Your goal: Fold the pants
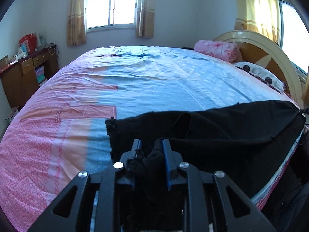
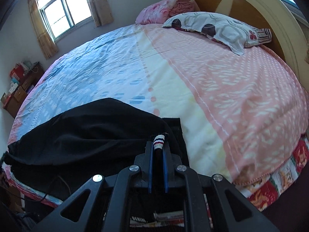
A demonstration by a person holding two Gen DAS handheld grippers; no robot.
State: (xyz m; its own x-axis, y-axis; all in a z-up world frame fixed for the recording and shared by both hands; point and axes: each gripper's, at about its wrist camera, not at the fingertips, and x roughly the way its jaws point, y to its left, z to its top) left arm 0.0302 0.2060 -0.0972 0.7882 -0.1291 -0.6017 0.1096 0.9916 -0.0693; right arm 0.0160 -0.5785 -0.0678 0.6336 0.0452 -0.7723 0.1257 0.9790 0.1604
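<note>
Bed (image 1: 154, 81) fills both views, covered by a sheet in pink, blue and cream bands, wrinkled. Curved wooden headboard (image 2: 251, 5) at the far end. Black pants (image 1: 222, 127) lie along the near edge of the bed, stretched sideways between the two grippers, part of the fabric draping off the edge. In the left wrist view one frayed cuff end sits on the blue band, the other end bunches near the camera. Patterned pillow (image 2: 218, 29) rests by the headboard, pink folded blanket (image 2: 160, 9) beside it in the corner. Brown wooden cabinet (image 1: 25, 73) with drawers stands against the far wall, boxes and bags on top. Window (image 1: 111, 6) with yellowish curtains above the bed's far side.

Left gripper (image 1: 151, 145) clamps a bunched black fold of the pants between its blue pads, jaws narrow. Right gripper (image 2: 158, 146) is closed on the pants' waistband edge, a white striped trim piece (image 2: 158, 140) sticking out past the fingertips.
</note>
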